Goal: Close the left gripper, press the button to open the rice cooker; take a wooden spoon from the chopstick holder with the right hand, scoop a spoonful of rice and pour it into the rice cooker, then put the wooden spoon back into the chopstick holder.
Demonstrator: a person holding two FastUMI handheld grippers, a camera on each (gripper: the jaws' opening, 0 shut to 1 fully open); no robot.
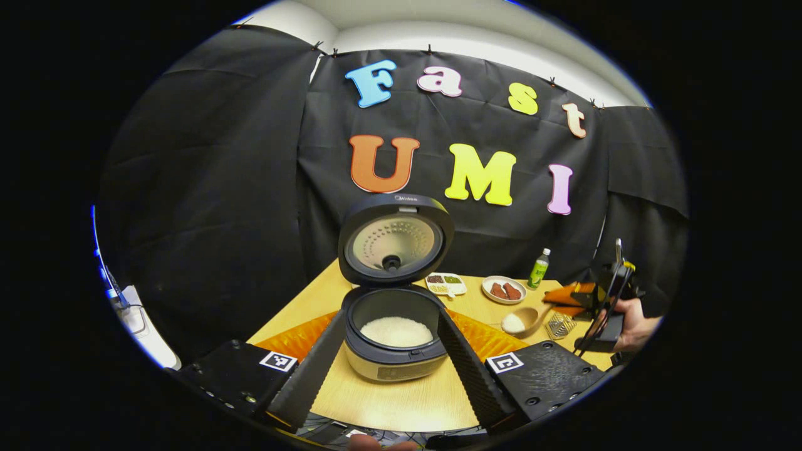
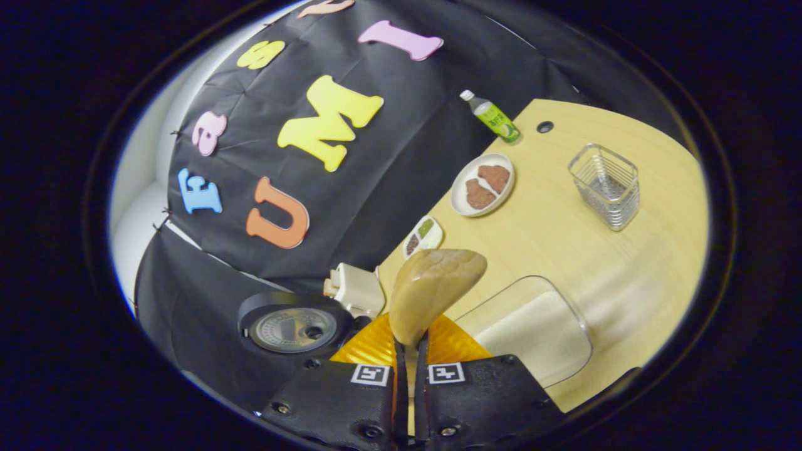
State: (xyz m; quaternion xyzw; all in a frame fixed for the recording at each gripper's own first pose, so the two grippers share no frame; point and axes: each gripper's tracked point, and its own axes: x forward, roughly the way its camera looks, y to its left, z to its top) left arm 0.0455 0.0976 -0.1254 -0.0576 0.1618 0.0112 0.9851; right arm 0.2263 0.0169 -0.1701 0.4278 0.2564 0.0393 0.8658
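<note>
Spill risk is the big one here imo. Right gripper (image 2: pixel 410 346) has its jaws clamped almost fully together on the thin handle of the spoon (image 2: pixel 432 291), and in the left gripper view that spoon sits off to the right of the cooker (image 1: pixel 391 366) with a heap of rice (image 1: pixel 514 323) in its bowl, not over the pot yet. So the whole load has to travel across bare surface (image 1: pixel 388 401) to get there. Any wobble or early tilt and the grains land short of the cooker. A skinny handle pinched at one spot could also swivel in the jaws, which would dump it just the same.

Second worry: the lid (image 1: pixel 395 241) stands straight up at the back of the cooker, so coming in too high or too deep could knock it.

Left gripper (image 1: pixel 391 316) hangs right in front of the cooker, jaws spread wide, holding nothing, one finger on each side of the pot. That crowds the approach, so a bump between the two seems possible.

Holder (image 2: pixel 606 185) is well right of the cooker, empty, waiting for the return.
</note>
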